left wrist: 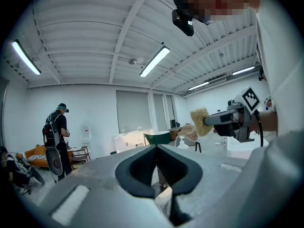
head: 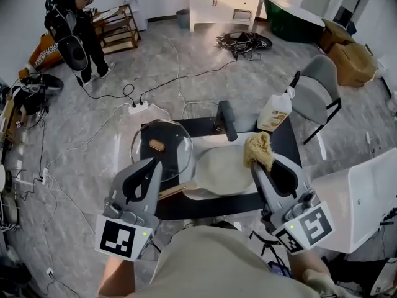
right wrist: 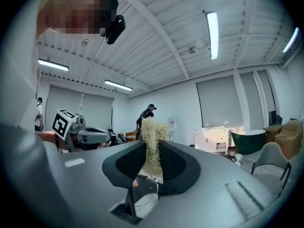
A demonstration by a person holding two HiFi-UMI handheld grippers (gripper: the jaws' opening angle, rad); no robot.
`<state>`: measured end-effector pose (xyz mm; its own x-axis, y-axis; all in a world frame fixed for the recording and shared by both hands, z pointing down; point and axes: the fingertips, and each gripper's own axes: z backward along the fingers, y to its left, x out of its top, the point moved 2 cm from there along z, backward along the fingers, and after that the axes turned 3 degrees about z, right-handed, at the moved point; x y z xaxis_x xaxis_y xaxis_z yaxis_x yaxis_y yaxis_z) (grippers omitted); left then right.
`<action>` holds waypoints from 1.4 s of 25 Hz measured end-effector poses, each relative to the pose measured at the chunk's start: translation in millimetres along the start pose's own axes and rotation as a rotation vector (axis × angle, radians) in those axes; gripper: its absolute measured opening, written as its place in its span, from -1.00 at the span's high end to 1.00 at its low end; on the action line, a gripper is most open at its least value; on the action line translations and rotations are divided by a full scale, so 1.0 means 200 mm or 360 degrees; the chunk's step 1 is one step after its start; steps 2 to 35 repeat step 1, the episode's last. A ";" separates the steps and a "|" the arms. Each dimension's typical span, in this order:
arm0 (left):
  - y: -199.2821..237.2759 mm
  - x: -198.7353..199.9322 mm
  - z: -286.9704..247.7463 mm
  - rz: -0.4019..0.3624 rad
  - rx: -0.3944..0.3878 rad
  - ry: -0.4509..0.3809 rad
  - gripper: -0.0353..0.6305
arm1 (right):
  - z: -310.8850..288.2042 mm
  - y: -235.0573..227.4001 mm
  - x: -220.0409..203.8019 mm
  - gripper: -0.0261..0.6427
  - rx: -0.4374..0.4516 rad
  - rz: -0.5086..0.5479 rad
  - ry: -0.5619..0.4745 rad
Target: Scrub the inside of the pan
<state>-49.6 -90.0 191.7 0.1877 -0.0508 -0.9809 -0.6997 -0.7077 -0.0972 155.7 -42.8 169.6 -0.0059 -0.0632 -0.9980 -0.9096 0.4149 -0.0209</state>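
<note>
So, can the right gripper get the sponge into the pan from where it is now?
Probably yes. The right gripper holds the sponge by the right edge of the pan. The glass lid lies off to the left, and nothing shows inside the pan to block the way.

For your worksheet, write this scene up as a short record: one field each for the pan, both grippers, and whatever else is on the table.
surface: black table
pan: pale inside, wooden handle toward the left
left gripper: jaws together, nothing between them
right gripper: closed on a yellowish scrub pad, seen over the pan's right edge
glass lid: on the table, left of the pan
bottle: far right corner of the table
background: person standing at back left; grey chair to the right
</note>
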 end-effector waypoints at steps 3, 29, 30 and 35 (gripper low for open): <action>0.00 0.00 0.00 -0.0003 -0.0005 0.0006 0.88 | 0.00 -0.01 -0.01 0.67 -0.0001 -0.0008 0.0007; 0.00 0.00 0.00 -0.0003 -0.0005 0.0006 0.88 | 0.00 -0.01 -0.01 0.67 -0.0001 -0.0008 0.0007; 0.00 0.00 0.00 -0.0003 -0.0005 0.0006 0.88 | 0.00 -0.01 -0.01 0.67 -0.0001 -0.0008 0.0007; 0.00 0.00 0.00 -0.0003 -0.0005 0.0006 0.88 | 0.00 -0.01 -0.01 0.67 -0.0001 -0.0008 0.0007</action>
